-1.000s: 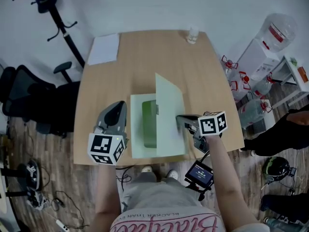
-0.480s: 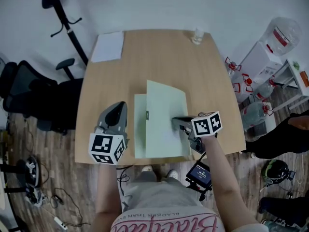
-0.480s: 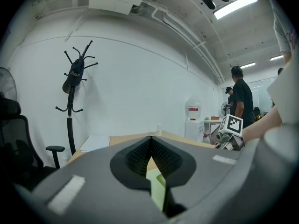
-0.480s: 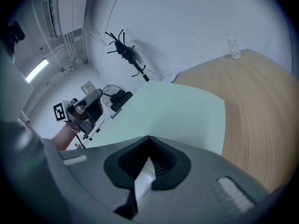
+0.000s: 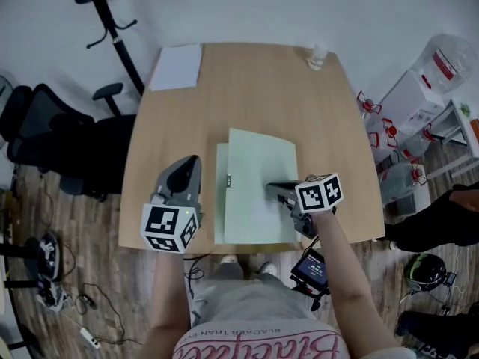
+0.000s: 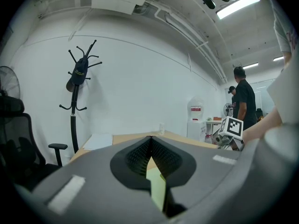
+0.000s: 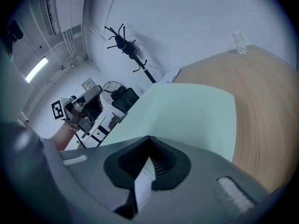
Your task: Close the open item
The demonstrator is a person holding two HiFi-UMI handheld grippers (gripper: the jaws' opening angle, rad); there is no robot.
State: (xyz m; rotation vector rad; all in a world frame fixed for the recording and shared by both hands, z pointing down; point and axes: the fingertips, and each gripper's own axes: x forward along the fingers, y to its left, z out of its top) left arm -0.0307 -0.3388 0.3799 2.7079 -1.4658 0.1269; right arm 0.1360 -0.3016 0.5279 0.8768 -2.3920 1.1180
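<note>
A pale green flat case lies at the front middle of the wooden table. Its lid is down over the base, of which only a strip shows on the left. My right gripper is shut and rests its tip on the lid's right part; in the right gripper view the lid spreads out just beyond the right gripper. Left of the case, my left gripper is shut, apart from it. In the left gripper view the left gripper points along the table.
A white sheet lies at the table's far left corner and a small clear cup at the far right. An office chair and a coat stand are to the left. Water bottles and a person are to the right.
The lid stood upright and has swung down to the left onto the base, hiding the dark green thing inside. My right gripper followed it leftward. The left gripper stayed put.
</note>
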